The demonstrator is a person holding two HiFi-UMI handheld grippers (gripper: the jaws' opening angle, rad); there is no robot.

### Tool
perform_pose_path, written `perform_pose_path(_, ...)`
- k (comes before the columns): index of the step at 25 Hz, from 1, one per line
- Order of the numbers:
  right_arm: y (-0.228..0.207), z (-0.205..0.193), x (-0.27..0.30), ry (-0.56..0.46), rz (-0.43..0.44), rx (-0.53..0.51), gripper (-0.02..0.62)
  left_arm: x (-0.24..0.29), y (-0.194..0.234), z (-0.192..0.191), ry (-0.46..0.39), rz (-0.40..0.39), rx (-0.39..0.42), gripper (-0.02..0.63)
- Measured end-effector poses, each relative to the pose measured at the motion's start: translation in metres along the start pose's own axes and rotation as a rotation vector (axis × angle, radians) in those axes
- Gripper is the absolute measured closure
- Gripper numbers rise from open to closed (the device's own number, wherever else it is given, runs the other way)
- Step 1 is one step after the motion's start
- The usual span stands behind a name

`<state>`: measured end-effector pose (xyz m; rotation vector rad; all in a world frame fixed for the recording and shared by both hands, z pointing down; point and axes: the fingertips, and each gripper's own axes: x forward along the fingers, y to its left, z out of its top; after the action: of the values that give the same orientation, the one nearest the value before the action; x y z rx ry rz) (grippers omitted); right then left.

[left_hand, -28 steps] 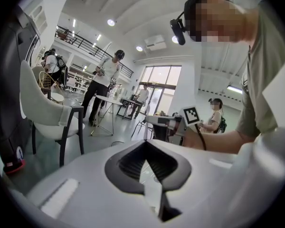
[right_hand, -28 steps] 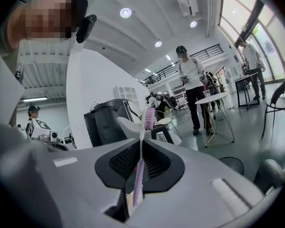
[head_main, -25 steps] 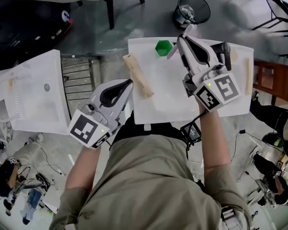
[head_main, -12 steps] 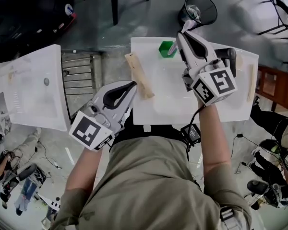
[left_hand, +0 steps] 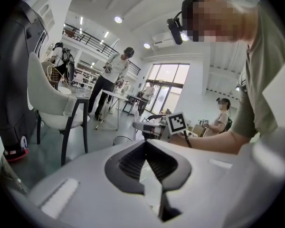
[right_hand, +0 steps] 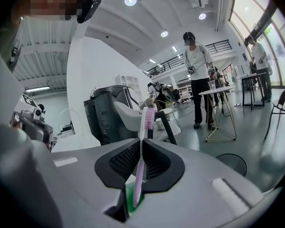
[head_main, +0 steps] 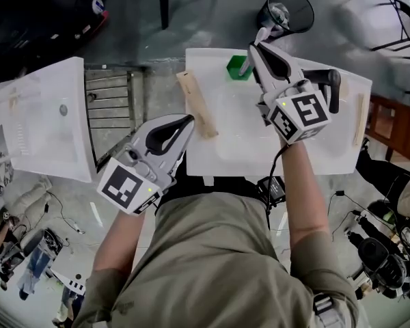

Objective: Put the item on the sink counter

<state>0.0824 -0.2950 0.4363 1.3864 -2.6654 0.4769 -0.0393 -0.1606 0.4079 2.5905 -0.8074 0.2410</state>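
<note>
The white sink counter (head_main: 219,139) spreads before me. My left gripper (head_main: 184,121), at its eight o'clock edge, is clenched on nothing. My right gripper (head_main: 253,46), at twelve o'clock over the green cup (head_main: 235,69), grasps the pink toothbrush (right_hand: 142,146). I judge this the carrying step: next, lower onto bare counter and release.

- Sink counter (head_main: 240,137): smooth, glossy white.
- Wooden slat (head_main: 197,106) at the sink counter's left edge: pale, matt.
- Green cup (head_main: 237,67) at its far edge: glossy plastic.
- Toothbrush (right_hand: 143,141): smooth lilac plastic, pink bristles.
- Right gripper (head_main: 258,38): white plastic shell, black ribbed pads (right_hand: 125,161).
</note>
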Motion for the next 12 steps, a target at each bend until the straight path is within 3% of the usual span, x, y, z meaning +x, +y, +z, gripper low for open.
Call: perform_pose_path(12, 0.007, -0.032, 0.012, 0.083, 0.022, -0.108, 0.566, 0.0, 0.006, -0.006, 0.004, 0.013, -0.015, 0.6)
